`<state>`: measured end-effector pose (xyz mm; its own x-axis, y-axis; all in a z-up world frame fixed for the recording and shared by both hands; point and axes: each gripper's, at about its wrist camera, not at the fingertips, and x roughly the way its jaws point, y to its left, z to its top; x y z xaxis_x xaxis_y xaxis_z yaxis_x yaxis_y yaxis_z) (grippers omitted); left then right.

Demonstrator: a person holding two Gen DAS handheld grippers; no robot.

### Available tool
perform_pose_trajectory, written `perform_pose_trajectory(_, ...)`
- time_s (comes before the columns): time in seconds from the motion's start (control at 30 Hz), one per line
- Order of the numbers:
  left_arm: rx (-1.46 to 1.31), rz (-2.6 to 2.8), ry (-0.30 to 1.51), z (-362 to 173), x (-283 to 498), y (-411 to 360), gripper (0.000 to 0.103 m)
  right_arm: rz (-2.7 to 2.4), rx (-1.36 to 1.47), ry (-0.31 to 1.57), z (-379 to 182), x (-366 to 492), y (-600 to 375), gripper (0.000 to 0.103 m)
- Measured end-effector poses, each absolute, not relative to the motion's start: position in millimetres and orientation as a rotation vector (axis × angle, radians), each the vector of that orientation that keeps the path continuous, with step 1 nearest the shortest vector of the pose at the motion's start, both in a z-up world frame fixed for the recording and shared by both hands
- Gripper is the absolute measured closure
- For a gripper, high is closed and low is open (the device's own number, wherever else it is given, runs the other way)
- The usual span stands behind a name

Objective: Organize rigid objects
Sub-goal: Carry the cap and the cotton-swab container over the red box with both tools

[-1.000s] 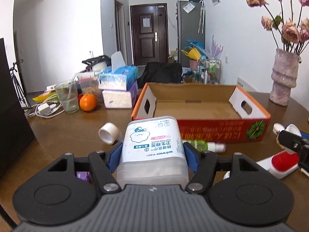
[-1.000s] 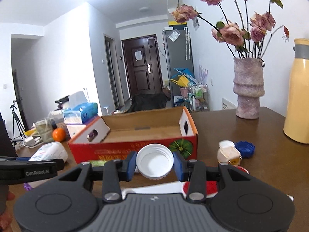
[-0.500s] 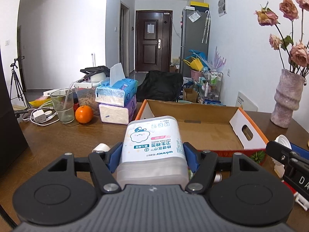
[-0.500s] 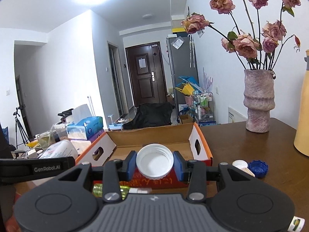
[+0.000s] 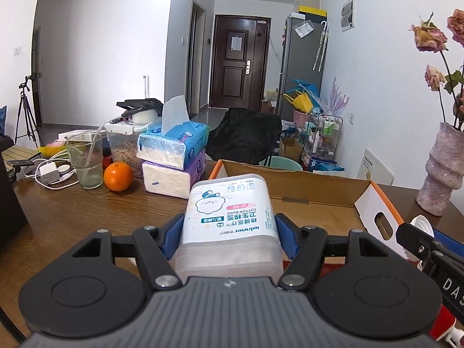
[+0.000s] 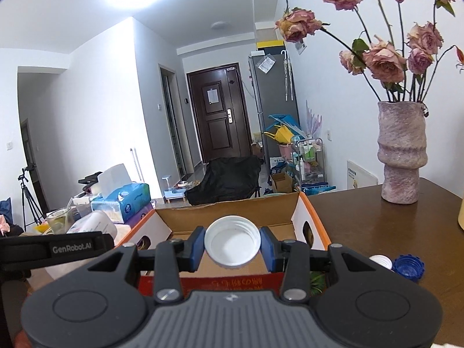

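From my left wrist camera, the left gripper (image 5: 229, 233) is clamped on a cotton bud box (image 5: 229, 214), blue pads pressed to both its sides. I hold it just in front of the cardboard box (image 5: 316, 191), at its near left corner. Left of the cardboard box sit stacked tissue packs (image 5: 174, 156), then an orange (image 5: 118, 177) and a glass (image 5: 85, 159). A pink vase (image 5: 442, 174) stands to the box's right.

From my right wrist camera, the right gripper (image 6: 232, 248) pinches a white cap (image 6: 232, 242), hollow side facing me, over the cardboard box's near wall (image 6: 232, 282). Right of the cardboard box lie a blue cap (image 6: 409, 266) and what looks like another white cap (image 6: 381, 261), half hidden behind my gripper.
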<state>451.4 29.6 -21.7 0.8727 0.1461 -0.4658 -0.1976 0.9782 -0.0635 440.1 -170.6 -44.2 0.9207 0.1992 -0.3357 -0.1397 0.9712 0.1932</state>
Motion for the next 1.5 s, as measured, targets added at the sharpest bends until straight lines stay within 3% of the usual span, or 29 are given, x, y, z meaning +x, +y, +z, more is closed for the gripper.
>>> perform_pose_trajectory(1.5, -0.032, 0.171, 0.545, -51, 580, 14, 0.035, 0.148, 0.068, 0.466, -67, 568, -150, 0.064)
